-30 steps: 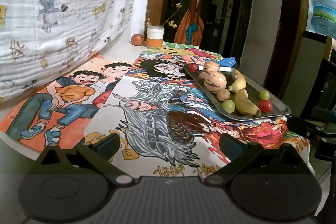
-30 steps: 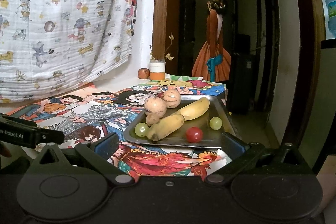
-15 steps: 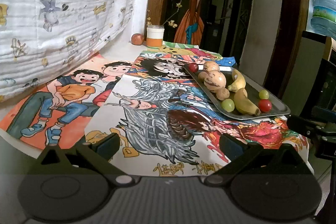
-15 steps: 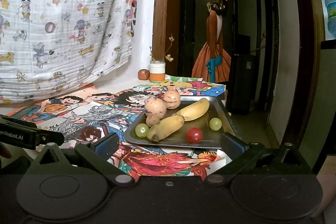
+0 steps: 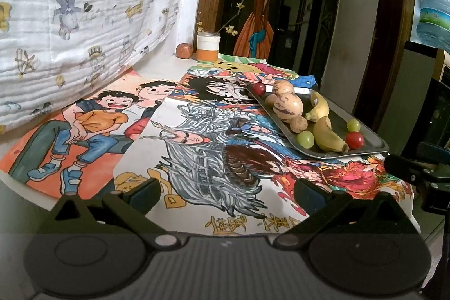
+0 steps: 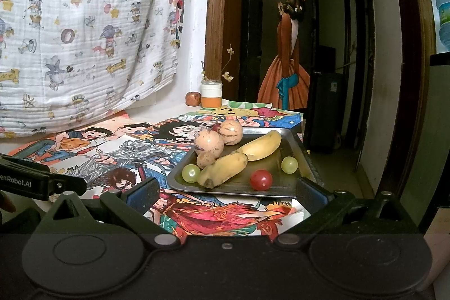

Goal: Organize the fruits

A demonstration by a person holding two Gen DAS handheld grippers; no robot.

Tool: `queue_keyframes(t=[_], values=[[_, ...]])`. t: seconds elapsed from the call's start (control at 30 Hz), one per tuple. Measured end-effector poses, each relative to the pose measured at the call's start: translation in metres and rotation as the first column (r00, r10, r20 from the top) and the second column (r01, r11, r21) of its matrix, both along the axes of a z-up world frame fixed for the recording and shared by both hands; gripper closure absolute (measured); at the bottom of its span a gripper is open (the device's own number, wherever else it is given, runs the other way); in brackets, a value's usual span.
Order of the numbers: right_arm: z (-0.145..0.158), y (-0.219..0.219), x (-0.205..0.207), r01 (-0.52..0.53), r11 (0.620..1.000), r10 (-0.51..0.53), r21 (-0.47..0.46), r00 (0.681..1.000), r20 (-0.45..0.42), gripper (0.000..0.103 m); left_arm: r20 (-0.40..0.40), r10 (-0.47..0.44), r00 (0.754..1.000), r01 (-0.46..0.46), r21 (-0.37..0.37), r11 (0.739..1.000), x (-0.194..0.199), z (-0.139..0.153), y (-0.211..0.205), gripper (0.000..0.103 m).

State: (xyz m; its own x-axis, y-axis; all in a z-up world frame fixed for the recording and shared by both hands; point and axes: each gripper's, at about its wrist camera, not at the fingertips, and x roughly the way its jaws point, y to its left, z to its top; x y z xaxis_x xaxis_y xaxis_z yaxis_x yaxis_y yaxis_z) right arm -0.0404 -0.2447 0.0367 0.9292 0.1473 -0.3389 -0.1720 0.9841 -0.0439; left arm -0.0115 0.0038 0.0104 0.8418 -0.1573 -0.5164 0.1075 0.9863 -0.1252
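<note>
Metal tray [image 6: 298,144]: stood on the table at its right side, over the coloured drawings [image 5: 197,148], all the fruit lying inside it.

Contents of the tray, right wrist view:
- Two bananas. The nearer banana [image 6: 223,169] lay slantwise in the middle; the farther banana [image 6: 260,145] lay just behind it, the two touching or nearly so.
- Two large tan round fruits [image 6: 209,142] side by side at the far left, with a small tan fruit [image 6: 205,159] in front of them, against the nearer banana.
- Two green grapes: one [image 6: 191,173] at the front left, one [image 6: 289,164] at the right.
- One red cherry tomato [image 6: 261,179] near the front edge. A second red one [image 5: 259,88] showed at the tray's far corner in the left wrist view.

Off the tray: an apple [image 6: 193,98] beside a white and orange jar [image 6: 211,96], both at the back of the table against the wall, well apart from the tray.

Left gripper [image 5: 225,191]: fingers spread wide, nothing between them, above the drawings, short of the tray.

Right gripper [image 6: 227,191]: fingers spread wide, nothing between them, facing the tray's front edge.
</note>
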Motion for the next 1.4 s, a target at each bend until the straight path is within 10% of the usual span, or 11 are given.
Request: queue_keyframes(t=[1.4], values=[[-0.0001,0.0005,-0.0004,0.000,1.000,0.000,0.000,1.000,-0.001,0.000,-0.004,0.003,1.000,-0.003,-0.003,1.000,-0.0025,-0.0017,0.0005,0.000]])
